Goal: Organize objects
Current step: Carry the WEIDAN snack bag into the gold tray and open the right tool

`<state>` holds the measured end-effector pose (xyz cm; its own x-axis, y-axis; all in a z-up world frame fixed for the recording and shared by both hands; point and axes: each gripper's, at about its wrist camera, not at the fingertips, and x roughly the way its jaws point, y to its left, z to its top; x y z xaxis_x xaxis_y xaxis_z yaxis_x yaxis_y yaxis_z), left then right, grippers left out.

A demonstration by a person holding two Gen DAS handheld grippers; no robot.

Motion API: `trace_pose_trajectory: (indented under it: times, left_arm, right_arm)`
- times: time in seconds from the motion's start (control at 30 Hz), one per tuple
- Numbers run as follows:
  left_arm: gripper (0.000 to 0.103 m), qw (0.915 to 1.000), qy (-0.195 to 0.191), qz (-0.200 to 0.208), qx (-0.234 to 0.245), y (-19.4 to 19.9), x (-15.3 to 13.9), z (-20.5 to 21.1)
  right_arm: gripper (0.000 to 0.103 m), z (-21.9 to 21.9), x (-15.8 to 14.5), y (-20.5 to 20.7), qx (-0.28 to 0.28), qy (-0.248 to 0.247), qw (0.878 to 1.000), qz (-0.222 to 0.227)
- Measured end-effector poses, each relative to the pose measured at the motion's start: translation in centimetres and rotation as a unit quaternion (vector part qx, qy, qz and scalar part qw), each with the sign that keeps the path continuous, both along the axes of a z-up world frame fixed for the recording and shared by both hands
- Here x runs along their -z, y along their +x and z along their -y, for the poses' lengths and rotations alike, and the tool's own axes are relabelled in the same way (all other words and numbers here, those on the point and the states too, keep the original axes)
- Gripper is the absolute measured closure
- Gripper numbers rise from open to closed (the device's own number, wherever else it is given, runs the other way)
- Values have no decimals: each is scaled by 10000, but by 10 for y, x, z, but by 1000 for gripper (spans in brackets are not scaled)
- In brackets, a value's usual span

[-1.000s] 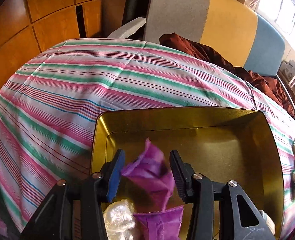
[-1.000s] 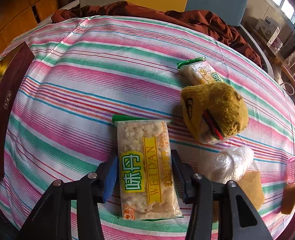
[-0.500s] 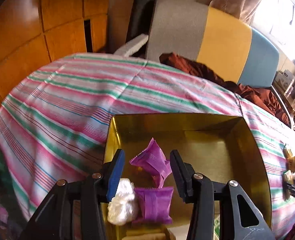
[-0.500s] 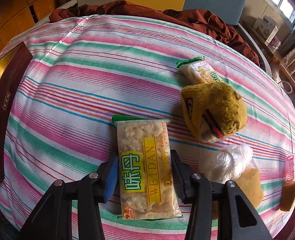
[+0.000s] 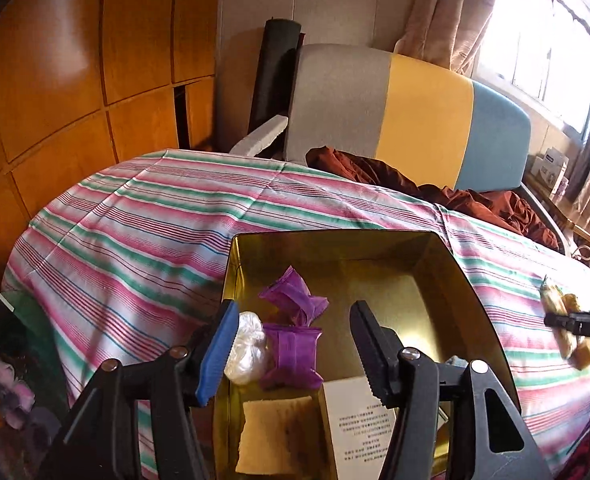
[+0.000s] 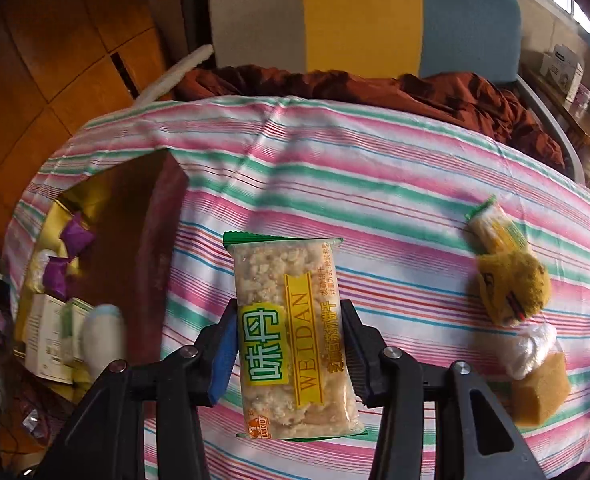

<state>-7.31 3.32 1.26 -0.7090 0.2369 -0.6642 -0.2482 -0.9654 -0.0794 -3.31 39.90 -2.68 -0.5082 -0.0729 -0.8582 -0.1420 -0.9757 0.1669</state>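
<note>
Clamped on the snack packet [image 6: 295,332] by the right gripper [image 6: 289,344], above the striped cloth [image 6: 375,184]. Left gripper [image 5: 293,348] jaws opening, nothing between them, over the gold box [image 5: 447,280] holding purple packets [image 5: 293,300]. Behind the table: a grey, yellow and blue chair [image 5: 415,108], wooden panels [image 5: 75,60], a curtained window [image 5: 535,40].

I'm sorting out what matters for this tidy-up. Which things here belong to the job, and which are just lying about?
Part of the job:
- gold box
- purple packets
- biscuit packet, clamped in the right gripper
- yellow sock
- sponge
- left gripper, opening, nothing held

Just lying about:
- brown cloth
- headboard
- wooden wardrobe
</note>
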Motion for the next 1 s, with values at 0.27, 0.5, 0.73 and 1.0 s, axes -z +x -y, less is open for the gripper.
trace_pose_trajectory:
  times: [0.27, 0.5, 0.73, 1.0]
  left_arm:
    - [43, 9994, 315, 140, 98, 17, 2, 22]
    - [17, 9980, 479, 407, -9, 25, 16, 42]
    - [0, 9975, 545, 396, -202, 30, 20, 59]
    - [0, 9973, 611, 352, -184, 30, 19, 60]
  right_arm:
    - [56, 119, -17, -59, -869, -600, 9944, 81]
    - [56, 181, 24, -107, -807, -708, 9922, 634]
    - [53, 206, 53, -121, -722, -894, 9888, 956]
    - [18, 208, 44, -109, -871, -980, 9893, 636]
